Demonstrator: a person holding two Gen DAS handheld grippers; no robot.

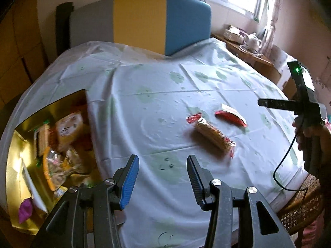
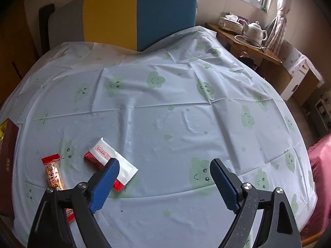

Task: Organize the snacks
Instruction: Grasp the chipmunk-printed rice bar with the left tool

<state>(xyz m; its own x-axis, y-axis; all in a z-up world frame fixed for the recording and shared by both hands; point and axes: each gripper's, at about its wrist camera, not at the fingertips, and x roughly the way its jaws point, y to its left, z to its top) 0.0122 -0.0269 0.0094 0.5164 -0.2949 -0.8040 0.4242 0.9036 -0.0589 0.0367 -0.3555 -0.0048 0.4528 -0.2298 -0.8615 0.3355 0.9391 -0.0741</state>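
2 snacks on the worktop [image 2: 165, 113], biscuit bar [image 1: 213, 137] beside red-white packet [image 2: 112, 161], gold box [image 1: 18, 144] of snacks at left, my left tool [image 1: 162, 177] spread and empty, my right tool [image 2: 164, 184] likewise.

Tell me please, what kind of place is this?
Probably a room in a home, perhaps a dining or living area. A tablecloth with a cartoon print covers the table, a teapot stands on a wooden side table, and curtains hang beside the window.
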